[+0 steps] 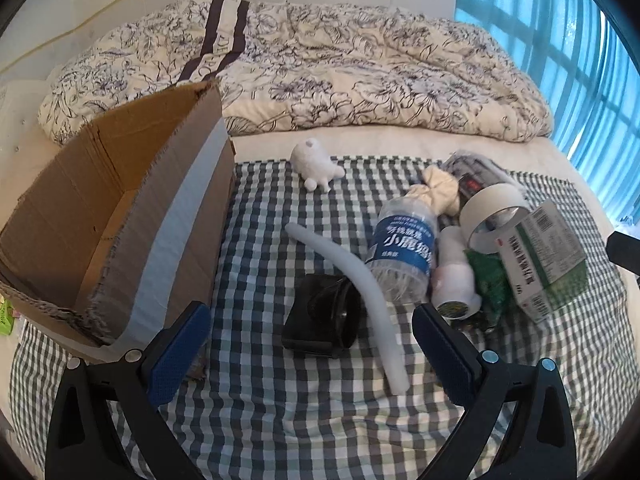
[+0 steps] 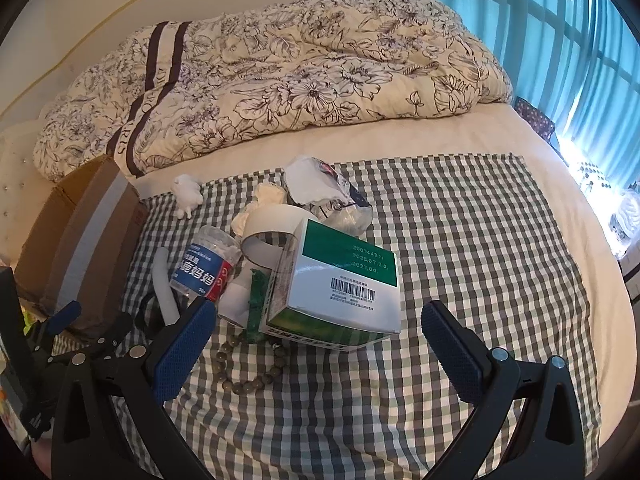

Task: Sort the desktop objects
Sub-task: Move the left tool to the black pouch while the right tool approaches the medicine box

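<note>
A pile of objects lies on a checked cloth on a bed. In the left wrist view my left gripper is open over a black case, with a bent white foam tube beside it. A clear bottle with a blue label, a tape roll, a green-and-white box and a white figurine lie beyond. My right gripper is open, its fingers either side of the green-and-white box. A bead string lies just before it.
An open cardboard box lies tilted at the left edge of the cloth. A floral duvet is heaped at the back. Blue curtains hang at the right. The cloth's right half is bare.
</note>
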The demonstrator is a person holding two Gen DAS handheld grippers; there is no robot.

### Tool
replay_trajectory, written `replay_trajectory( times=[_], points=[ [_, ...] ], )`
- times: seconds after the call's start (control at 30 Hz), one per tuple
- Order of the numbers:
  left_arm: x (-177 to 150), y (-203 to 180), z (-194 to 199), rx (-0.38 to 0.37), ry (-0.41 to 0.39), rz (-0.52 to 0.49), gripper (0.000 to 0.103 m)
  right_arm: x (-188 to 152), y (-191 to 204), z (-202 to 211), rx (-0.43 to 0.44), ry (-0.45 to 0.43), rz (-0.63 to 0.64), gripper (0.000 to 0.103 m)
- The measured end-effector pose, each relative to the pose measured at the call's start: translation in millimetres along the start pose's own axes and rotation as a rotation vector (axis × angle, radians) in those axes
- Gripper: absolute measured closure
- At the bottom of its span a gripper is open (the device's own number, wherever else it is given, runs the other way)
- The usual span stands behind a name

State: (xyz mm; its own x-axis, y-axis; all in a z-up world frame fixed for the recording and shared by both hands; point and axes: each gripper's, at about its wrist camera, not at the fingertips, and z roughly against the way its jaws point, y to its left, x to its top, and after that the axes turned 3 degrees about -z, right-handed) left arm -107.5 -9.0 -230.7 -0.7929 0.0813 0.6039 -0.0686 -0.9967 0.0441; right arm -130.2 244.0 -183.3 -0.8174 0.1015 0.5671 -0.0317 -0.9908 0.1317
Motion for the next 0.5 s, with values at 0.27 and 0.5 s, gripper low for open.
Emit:
replay_trajectory(
  times=[0.27,0.5],
  points=[
    [-3.0,8.4,-22.2,0.033,0.036,0.009,0.000,0.5,-1.8,-16.7,-0.023,0.011,-0.004,0.000],
    [-6.4,0.9,-32.8,0.036,0.031,-0.037,0.000,-1.9,-3.4,-33.1,-0.045,0.031,-0.008,0.000]
  ],
)
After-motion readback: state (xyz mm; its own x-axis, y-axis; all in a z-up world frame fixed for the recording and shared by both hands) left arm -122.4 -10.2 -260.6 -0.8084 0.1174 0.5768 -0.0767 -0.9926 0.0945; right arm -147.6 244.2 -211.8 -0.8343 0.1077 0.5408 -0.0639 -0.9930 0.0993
